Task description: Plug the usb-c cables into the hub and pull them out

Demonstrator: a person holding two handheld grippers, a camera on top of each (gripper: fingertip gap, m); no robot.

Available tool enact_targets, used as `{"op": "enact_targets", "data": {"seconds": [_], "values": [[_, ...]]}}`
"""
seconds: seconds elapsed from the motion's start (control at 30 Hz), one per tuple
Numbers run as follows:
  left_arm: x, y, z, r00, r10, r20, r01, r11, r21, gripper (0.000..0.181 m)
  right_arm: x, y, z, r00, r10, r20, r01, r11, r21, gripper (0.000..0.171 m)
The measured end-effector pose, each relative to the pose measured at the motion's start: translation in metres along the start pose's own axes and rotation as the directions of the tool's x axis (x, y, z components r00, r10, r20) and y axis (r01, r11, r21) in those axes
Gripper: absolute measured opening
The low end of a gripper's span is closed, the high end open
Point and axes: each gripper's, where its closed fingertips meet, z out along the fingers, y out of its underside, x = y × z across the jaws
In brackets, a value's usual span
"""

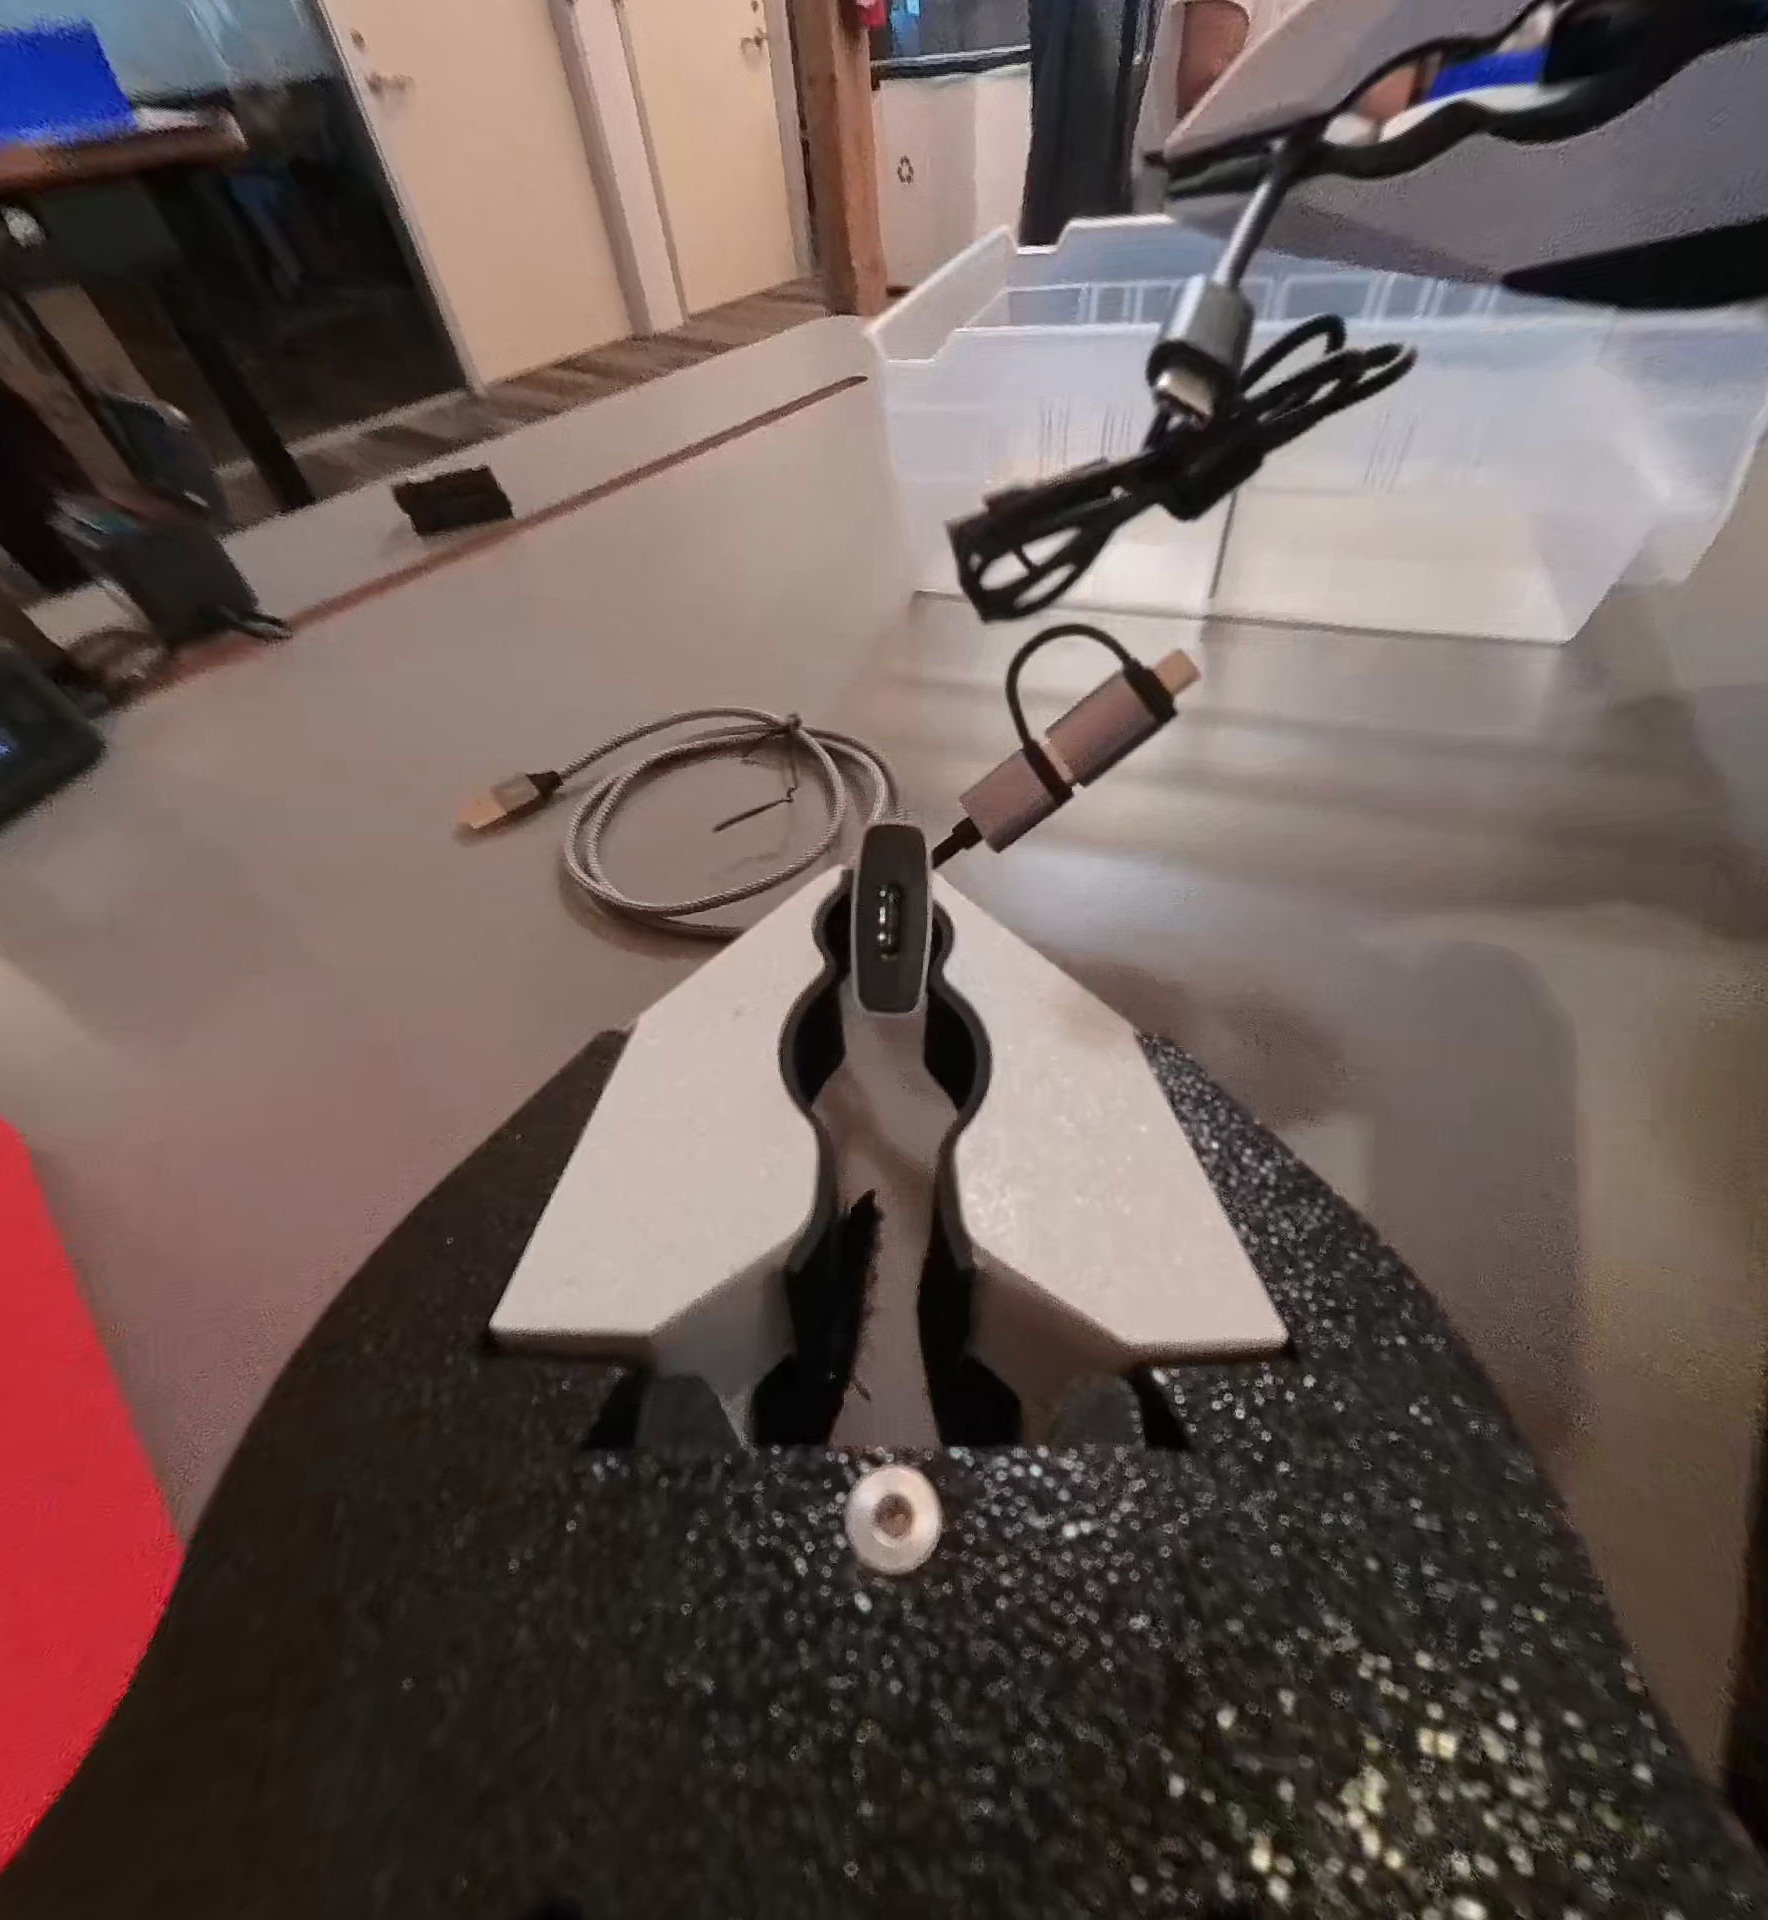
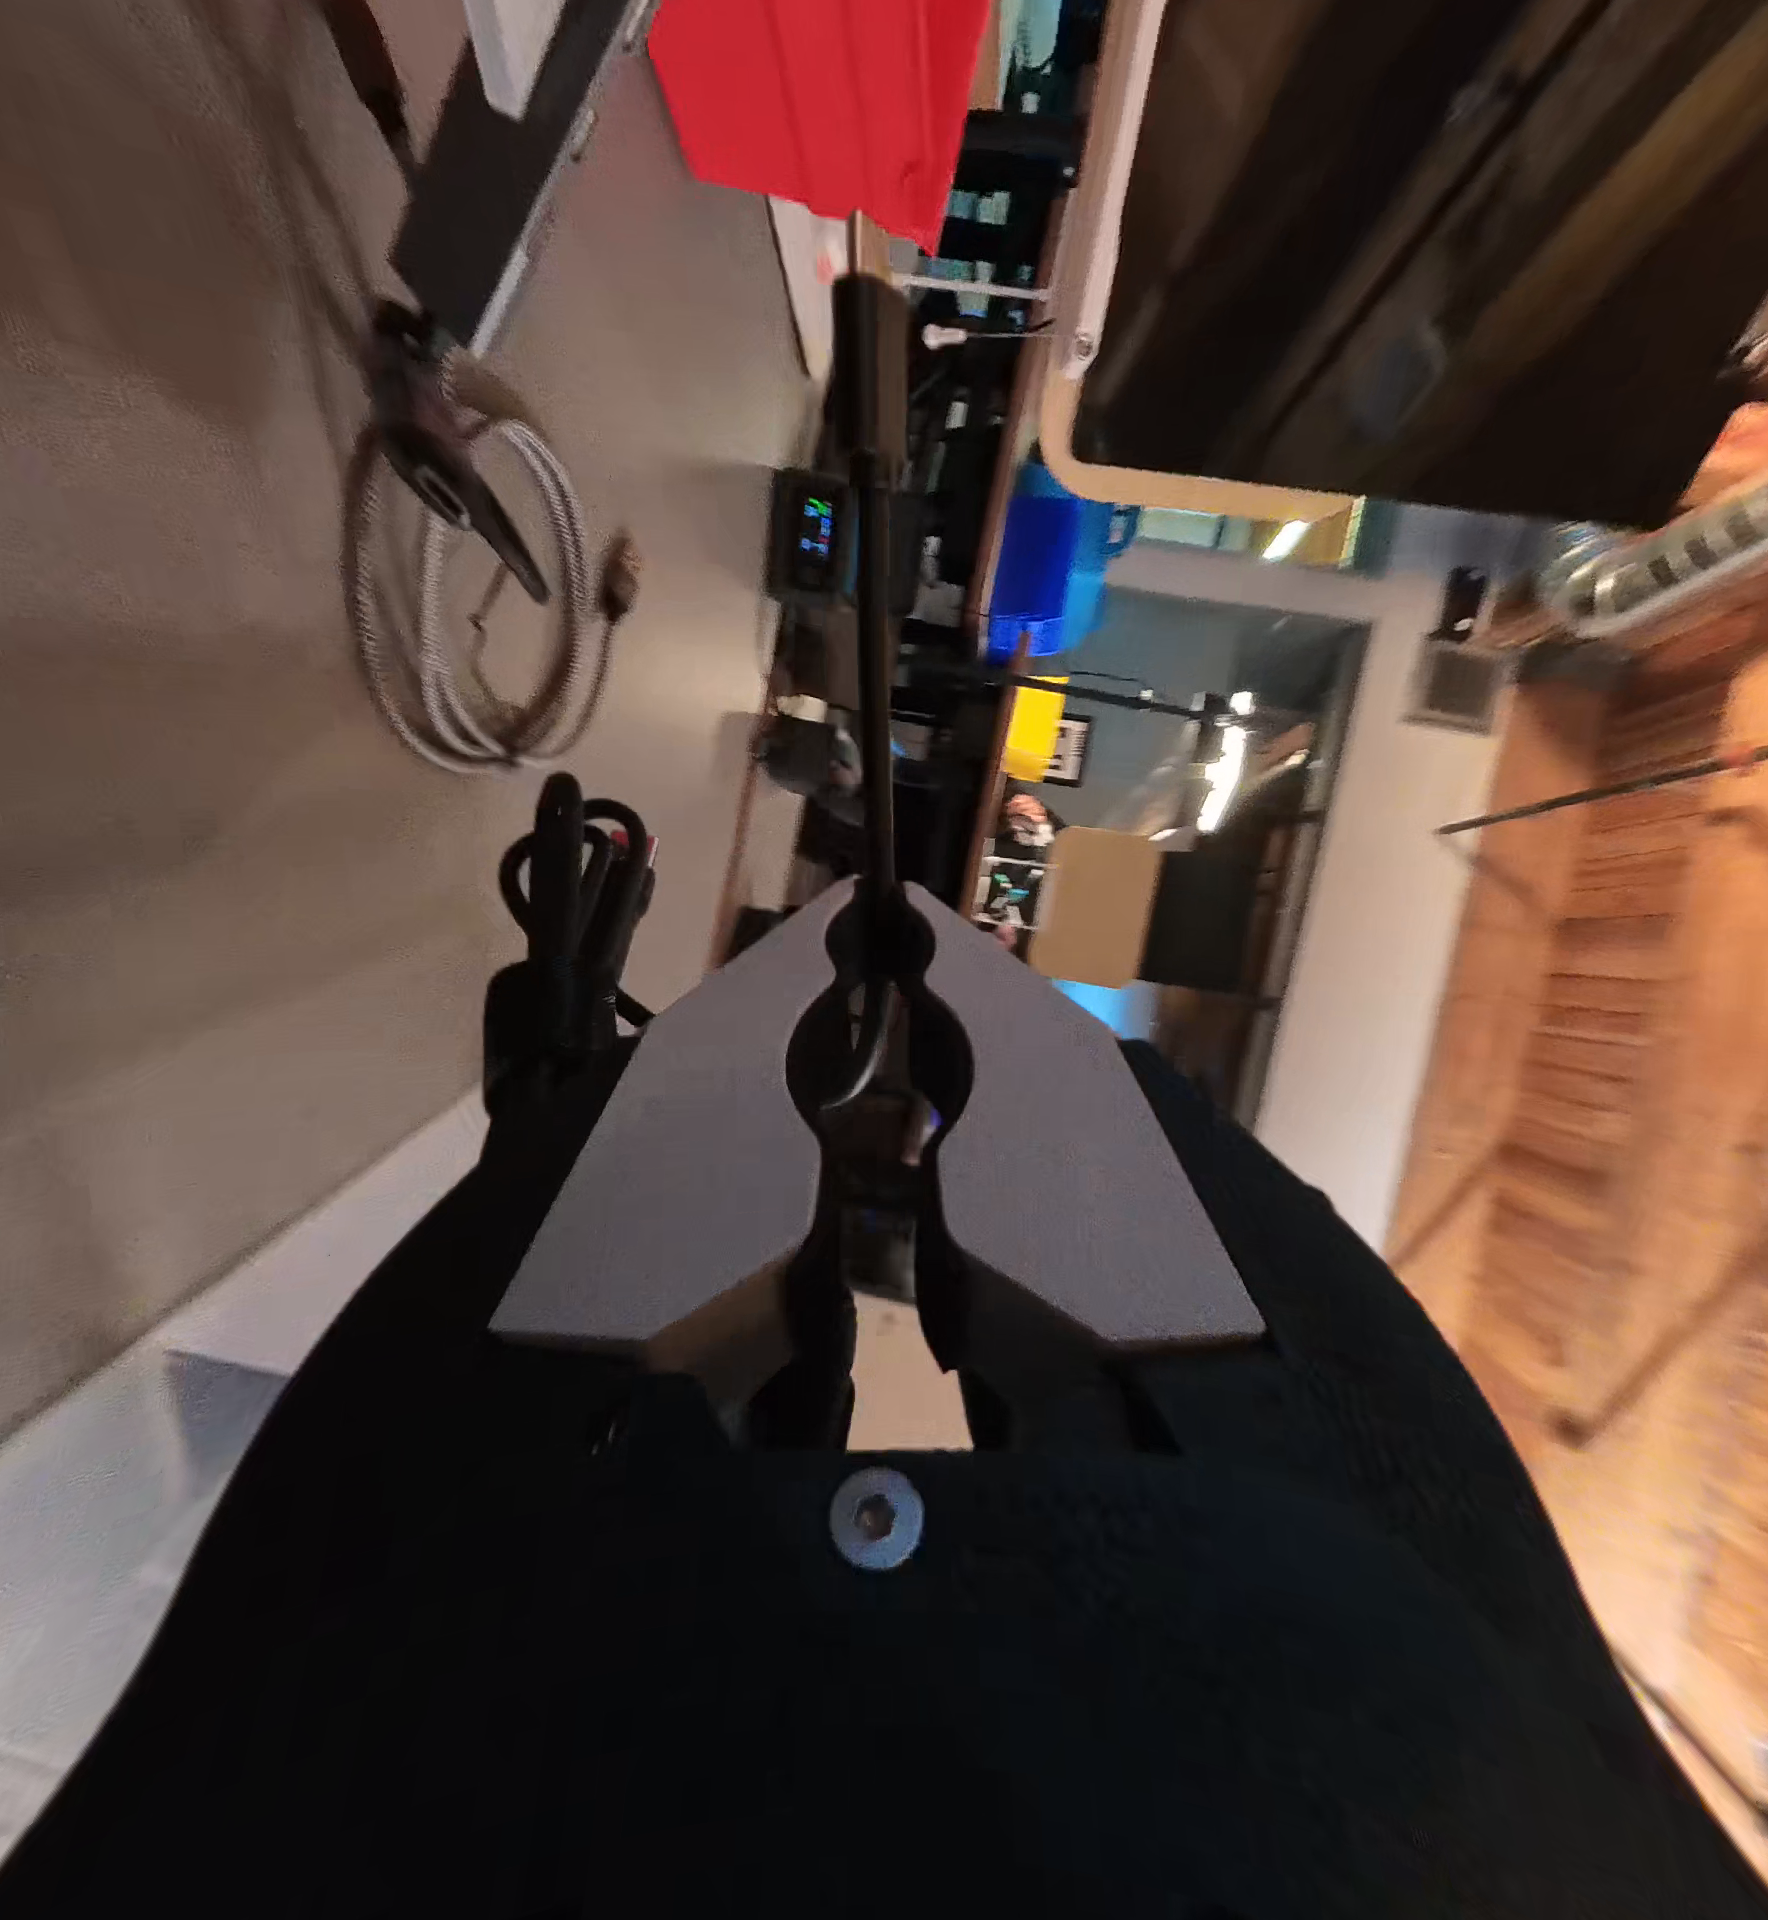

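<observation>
The left tongs (image 1: 890,935) pinch the hub (image 1: 892,920) upright above the bench (image 1: 340,935), while the right tongs (image 2: 885,914), up ahead, pinch a black cable (image 2: 875,665) whose plug (image 1: 1197,353) hangs free.

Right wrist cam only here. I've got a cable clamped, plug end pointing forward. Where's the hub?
Observer: The left gripper is shut on the hub, whose end pokes past the fingertips.
Operator: Plug seated?
Observer: No. The usb-c cable you hold ends in the air above and beyond the hub, apart from it.
Operator: Port free?
Observer: The port on the hub's exposed end looks empty and faces the left camera.
</observation>
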Motion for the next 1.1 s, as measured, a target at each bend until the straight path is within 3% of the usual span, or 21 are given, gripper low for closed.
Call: {"op": "enact_targets", "data": {"seconds": [0.03,0.27,0.47,0.8,1.1], "values": [[0.002,-0.002,0.0,0.999,-0.043,-0.032,0.043,0.999,-0.001,0.007,0.006,0.0,0.001,0.998,-0.053,-0.02,0.053,0.998,-0.014,0.001],[0.025,-0.017,-0.001,0.958,-0.177,-0.225,0.179,0.984,-0.012,0.007,0.02,-0.021,0.02,0.901,-0.426,-0.079,0.429,0.903,0.026,0.001],[0.048,-0.017,-0.004,0.907,-0.213,-0.363,0.206,0.977,-0.057,0.007,0.036,-0.041,0.018,0.797,-0.555,-0.239,0.586,0.806,0.086,0.0],[0.07,-0.031,-0.015,0.798,-0.282,-0.533,0.291,0.954,-0.07,0.007,0.054,-0.054,0.005,0.707,-0.585,-0.397,0.66,0.748,0.072,0.0],[0.077,-0.035,-0.019,0.761,-0.302,-0.574,0.314,0.946,-0.082,0.007,0.056,-0.064,0.001,0.677,-0.598,-0.43,0.688,0.721,0.081,0.0]]}}
